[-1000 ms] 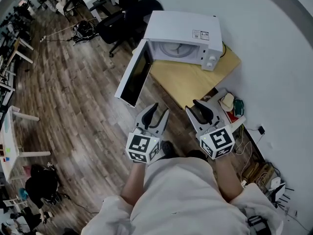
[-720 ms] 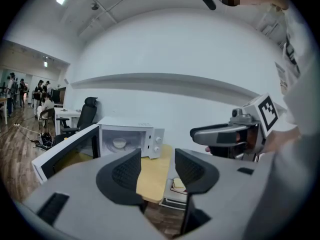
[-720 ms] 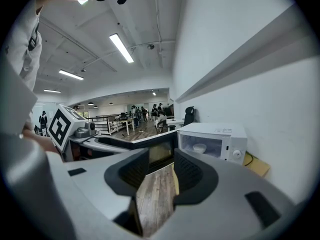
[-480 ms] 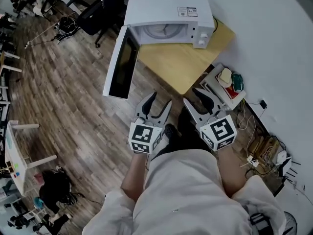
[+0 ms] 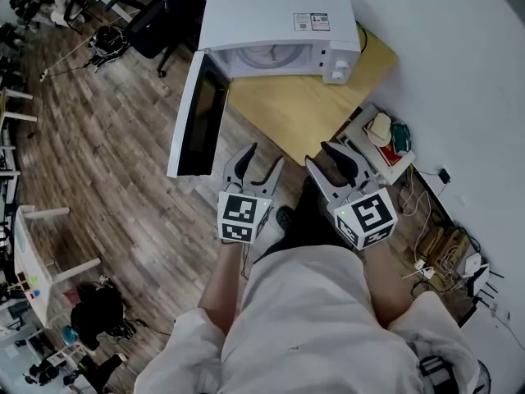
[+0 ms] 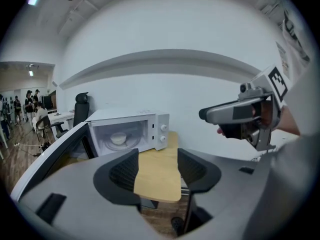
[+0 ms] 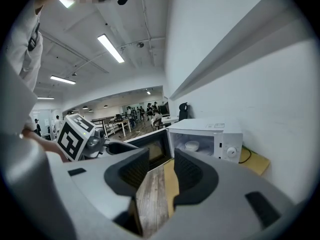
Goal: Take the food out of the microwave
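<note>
Approach is under way: the small white food bowl (image 6: 118,138) is seen inside the open white microwave (image 5: 279,15), well ahead of the left hand-held gripper (image 5: 262,159) and right hand-held gripper (image 5: 323,156). The jaws of both have just been opened, with nothing between them. A reach inside is called for.

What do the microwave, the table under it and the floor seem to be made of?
Microwave: probably painted metal, smooth white with a faint sheen. Table: light wood or wood-look laminate, with a matte, plain yellowish top. Floor: wood or vinyl planks, with streaky grey-brown grain and visible plank seams.
</note>
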